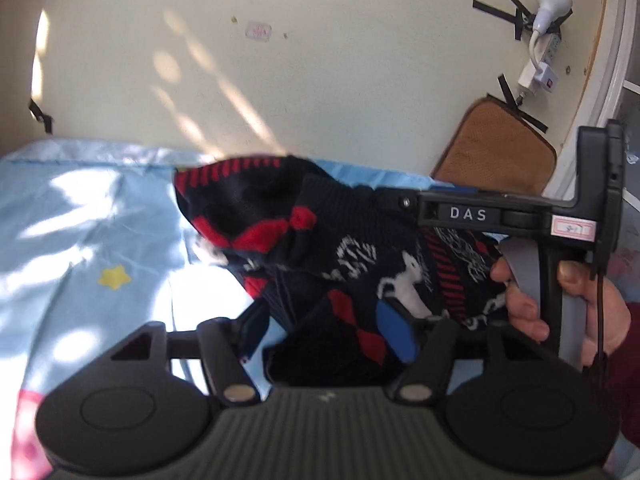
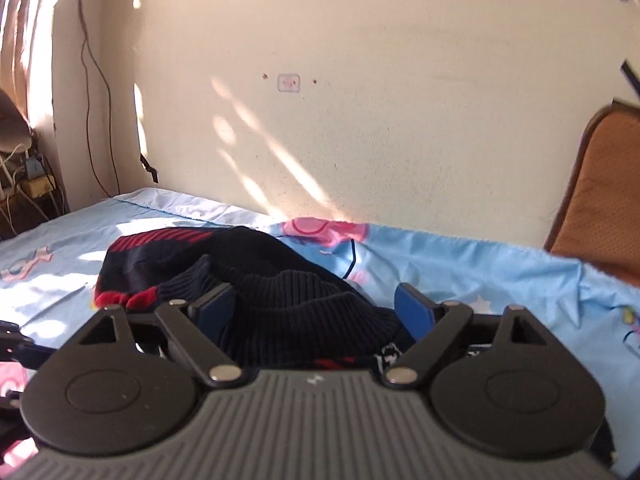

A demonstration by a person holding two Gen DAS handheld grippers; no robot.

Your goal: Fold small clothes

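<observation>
While both hand-held grippers gape around the dark sweater, brown cushion beside, blue sheet beneath

We see a ribbed navy, red and white knitted sweater on a smooth light-blue printed cotton bedsheet; matt black plastic grippers.

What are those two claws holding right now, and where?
Nothing clamped: the left gripper and right gripper both stand open, with the dark sweater bunched between each one's jaws.
</observation>
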